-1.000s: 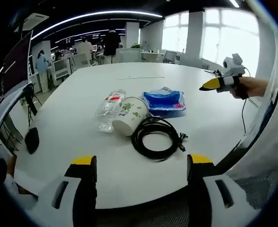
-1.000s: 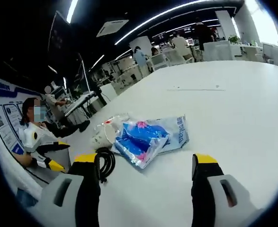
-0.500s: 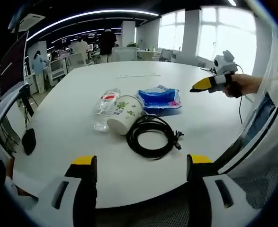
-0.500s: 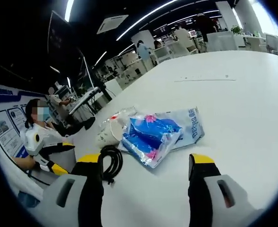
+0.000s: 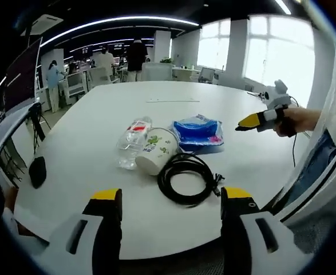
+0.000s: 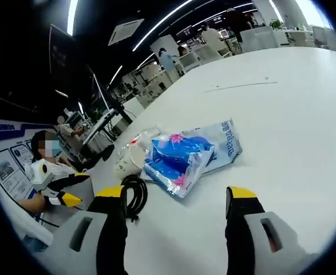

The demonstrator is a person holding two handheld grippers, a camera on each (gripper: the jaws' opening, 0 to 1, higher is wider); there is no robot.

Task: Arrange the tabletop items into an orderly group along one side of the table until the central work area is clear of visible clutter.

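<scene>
Four items lie bunched mid-table in the left gripper view: a clear plastic bottle on its side, a printed paper cup tipped over against it, a blue packet behind, and a coiled black cable in front. My left gripper is open, short of the table's near edge. My right gripper hovers over the table's right side, held by a hand. In the right gripper view, my right gripper is open, a little short of the blue packet. The cable, cup and bottle lie left of the packet.
The white table is large and rounded. A small black object sits near its left edge. Desks, chairs and people stand in the office behind. The left gripper shows at the far left, in a person's hand.
Both views have shifted slightly with the hands. The right gripper has edged a little nearer the blue packet. The items on the table have not moved, and both grippers stay open.
</scene>
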